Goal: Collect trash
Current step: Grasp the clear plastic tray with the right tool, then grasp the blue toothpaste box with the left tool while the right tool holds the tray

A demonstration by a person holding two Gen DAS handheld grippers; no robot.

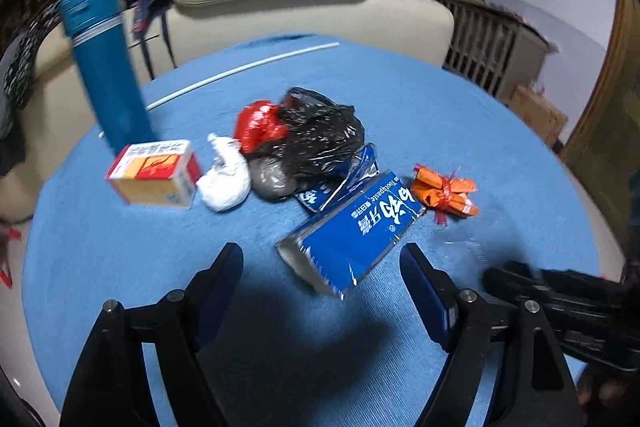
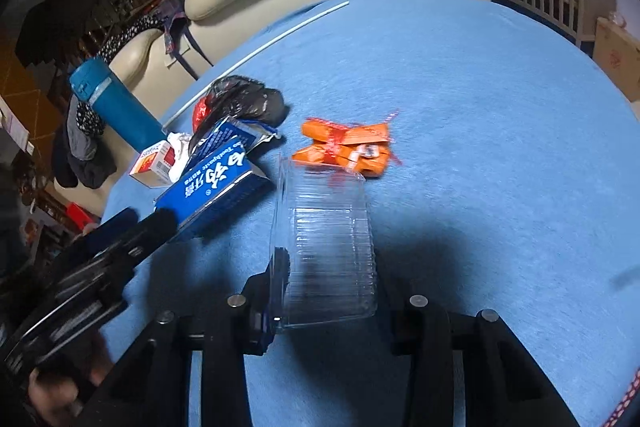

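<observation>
The left gripper [image 1: 322, 259] is hovering wide open, holding nothing, just short of the toothpaste box [image 1: 352, 231]. The right gripper [image 2: 326, 269] is clamping a clear tray [image 2: 324, 243] beside that box.

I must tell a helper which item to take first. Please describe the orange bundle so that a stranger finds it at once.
On the round table with the blue cloth, a heap of trash lies in the middle. Right of the long blue toothpaste box, apart from the heap, lies the orange bundle. Only it is orange, and red ribbon ties it.
</observation>
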